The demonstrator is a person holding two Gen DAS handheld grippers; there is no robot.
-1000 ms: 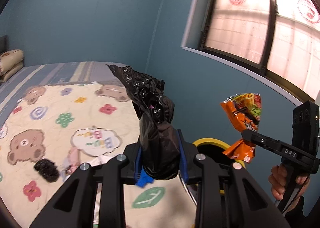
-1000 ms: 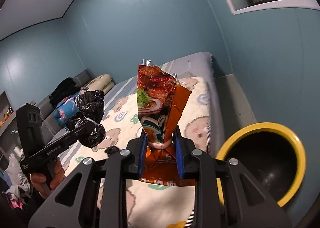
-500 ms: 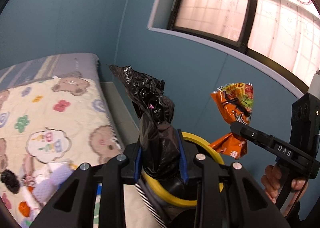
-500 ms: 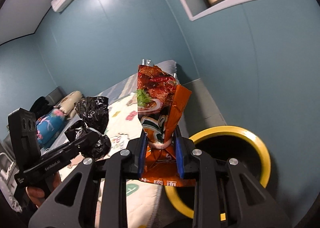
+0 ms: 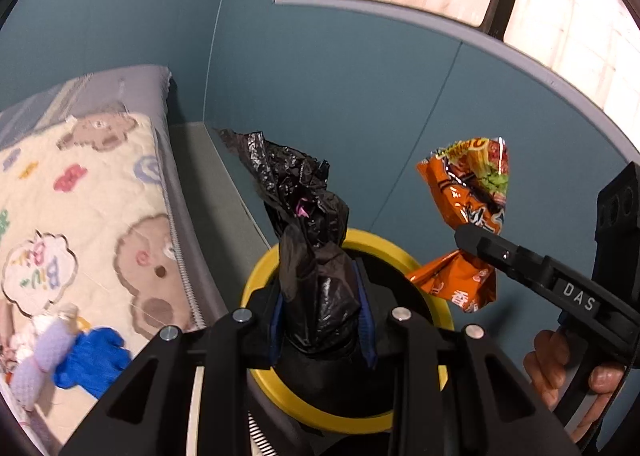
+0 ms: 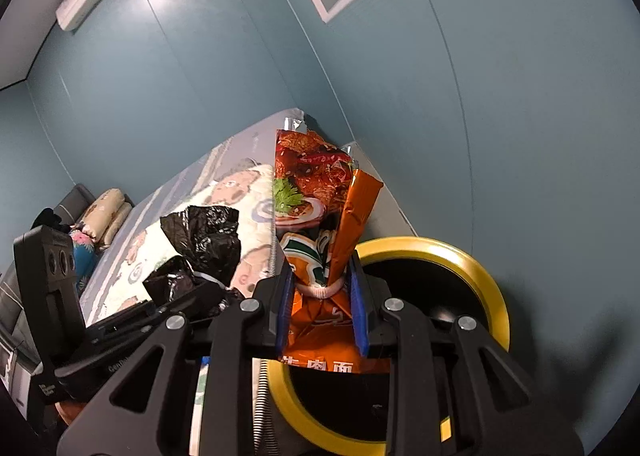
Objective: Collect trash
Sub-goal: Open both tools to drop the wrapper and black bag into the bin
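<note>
Both your tongs carry trash above the yellow-rimmed bin.

Left wrist view: your left gripper (image 5: pixel 322 320) is clamped on a crumpled black bag (image 5: pixel 308 232), which stands over the bin (image 5: pixel 256 288) beside the bed's (image 5: pixel 80 183) edge. To the right, your right gripper (image 5: pixel 470 242) pinches an orange noodle wrapper (image 5: pixel 472 191), with a hand (image 5: pixel 568 372) on its handle.
Right wrist view: your right gripper (image 6: pixel 320 308) is clamped on the noodle wrapper (image 6: pixel 320 191) above the bin (image 6: pixel 480 272); your left gripper (image 6: pixel 200 296) grips the black bag (image 6: pixel 208 240) at left, over the bed (image 6: pixel 176 223).
</note>
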